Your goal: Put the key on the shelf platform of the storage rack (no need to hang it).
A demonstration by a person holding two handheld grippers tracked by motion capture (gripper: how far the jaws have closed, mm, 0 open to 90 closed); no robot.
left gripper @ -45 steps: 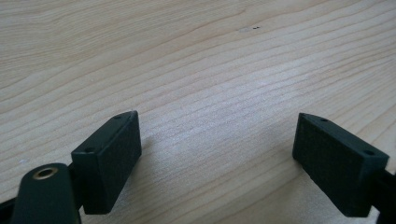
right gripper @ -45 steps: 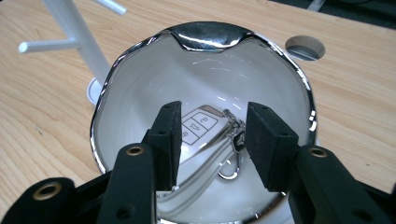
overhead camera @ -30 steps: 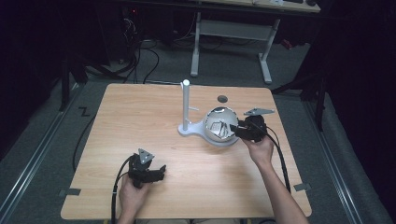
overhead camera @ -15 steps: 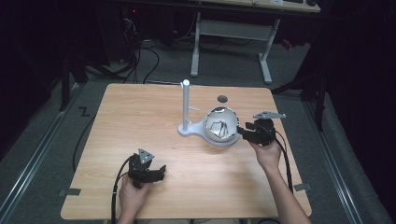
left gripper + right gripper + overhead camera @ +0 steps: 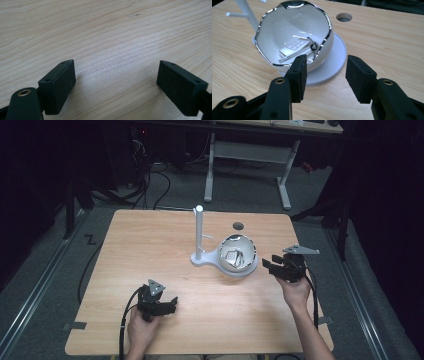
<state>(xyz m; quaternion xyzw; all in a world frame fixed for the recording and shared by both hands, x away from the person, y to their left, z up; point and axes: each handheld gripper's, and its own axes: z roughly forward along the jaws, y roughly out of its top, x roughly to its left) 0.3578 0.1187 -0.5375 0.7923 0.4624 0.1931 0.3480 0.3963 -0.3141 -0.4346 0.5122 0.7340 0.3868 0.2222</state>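
Note:
A white bowl with a shiny wavy rim sits on a white round base that carries an upright post. In the right gripper view the bowl holds a white key fob with a metal ring. My right gripper hovers just right of the bowl, pointing at it. Its jaws have just been opening and now stand open with nothing between them. My left gripper rests at the front left of the table, open over bare wood.
The wooden table has a round cable hole behind the bowl. A short peg sticks out of the post toward the bowl. Dark floor, cables and a white desk frame lie beyond the far edge.
My right gripper has drawn back to the right, away from the bowl's rim, and its jaws have widened. The left gripper has stayed put.

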